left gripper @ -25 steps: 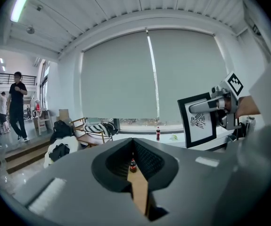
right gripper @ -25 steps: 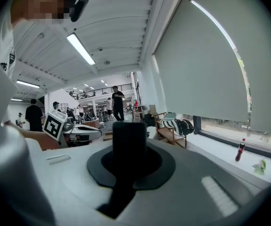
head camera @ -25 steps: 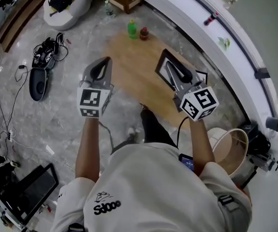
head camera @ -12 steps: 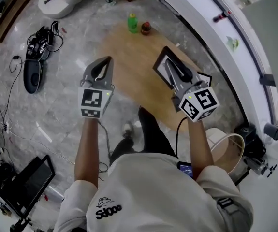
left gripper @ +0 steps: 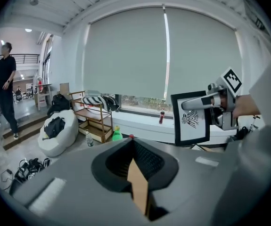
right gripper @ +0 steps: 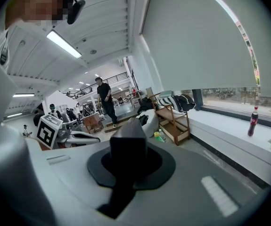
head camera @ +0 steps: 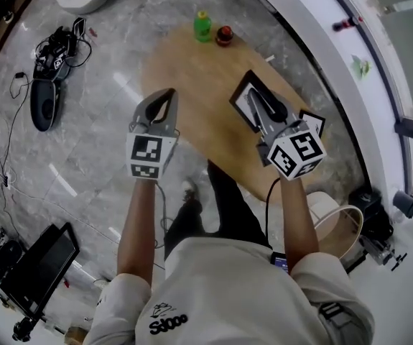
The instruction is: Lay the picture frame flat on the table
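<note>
as the right gripper (head camera: 258, 100) pinches the top edge of the frame (head camera: 239, 100), a person stands over a wooden table (head camera: 192, 70) with the picture upright, its printed face turned toward the left gripper (head camera: 164, 95). the right jaws are almost fully together, and the right gripper view shows only the frame's thin dark edge between them. the left gripper hovers over the table's near rim, well apart from the frame, with its jaws together and nothing in them. the frame sits over the right half of the table; whether its lower edge touches the wood cannot be told from these views. the task appears to be at the carry-and-lower step: the frame is gripped but not yet laid down. the next move likely calls for bringing the lower edge onto the wood, then tipping the top over until the back lies flat, and only then easing the jaws apart. bare wood lies beside the frame on its left, while a green bottle (head camera: 202, 26) stands far off at the table's other end, so there looks to be room.
</note>
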Demonstrator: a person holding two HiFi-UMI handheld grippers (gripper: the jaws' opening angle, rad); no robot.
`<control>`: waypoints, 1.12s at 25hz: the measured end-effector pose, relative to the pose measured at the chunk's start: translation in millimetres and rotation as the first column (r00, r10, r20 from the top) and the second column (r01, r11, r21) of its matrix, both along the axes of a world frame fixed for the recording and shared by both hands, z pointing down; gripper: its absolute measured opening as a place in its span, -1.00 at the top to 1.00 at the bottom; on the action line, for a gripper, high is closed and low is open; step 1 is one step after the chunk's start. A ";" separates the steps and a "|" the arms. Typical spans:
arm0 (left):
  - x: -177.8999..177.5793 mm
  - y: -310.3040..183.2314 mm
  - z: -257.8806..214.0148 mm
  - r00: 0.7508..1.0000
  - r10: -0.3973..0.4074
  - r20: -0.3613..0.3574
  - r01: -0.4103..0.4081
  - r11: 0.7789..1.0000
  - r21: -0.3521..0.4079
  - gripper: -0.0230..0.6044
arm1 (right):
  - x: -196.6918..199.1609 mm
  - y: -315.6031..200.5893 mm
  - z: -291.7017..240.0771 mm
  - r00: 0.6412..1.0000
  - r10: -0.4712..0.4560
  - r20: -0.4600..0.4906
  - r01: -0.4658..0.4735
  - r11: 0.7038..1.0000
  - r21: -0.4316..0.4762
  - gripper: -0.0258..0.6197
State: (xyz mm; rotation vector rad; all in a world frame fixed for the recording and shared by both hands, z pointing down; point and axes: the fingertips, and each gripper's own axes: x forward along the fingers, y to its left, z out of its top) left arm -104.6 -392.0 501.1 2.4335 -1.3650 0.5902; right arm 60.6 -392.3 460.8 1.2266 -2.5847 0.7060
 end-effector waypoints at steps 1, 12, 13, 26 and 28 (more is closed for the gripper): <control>1.1 -0.6 8.1 1.000 -0.002 -0.001 0.002 1.000 -0.009 0.90 | 0.3 -1.4 8.4 1.000 -0.004 0.005 0.004 1.000 -0.009 0.87; 9.0 0.5 103.4 0.999 -0.046 -0.001 0.046 0.990 -0.130 0.89 | 11.4 -21.8 115.8 1.000 0.026 0.018 -0.023 0.989 -0.143 0.87; 9.4 1.5 111.2 0.999 -0.052 -0.004 0.051 0.989 -0.142 0.90 | 12.1 -22.6 125.3 1.000 0.025 0.016 -0.022 0.987 -0.156 0.87; 22.3 14.5 192.4 0.996 -0.092 -0.019 0.086 0.970 -0.228 0.90 | 21.8 -24.0 221.1 1.000 0.016 -0.007 -0.017 0.962 -0.272 0.87; 24.9 16.8 205.3 0.995 -0.093 -0.020 0.086 0.967 -0.240 0.89 | 19.0 -23.9 232.6 1.000 0.008 -0.002 -0.008 0.960 -0.281 0.87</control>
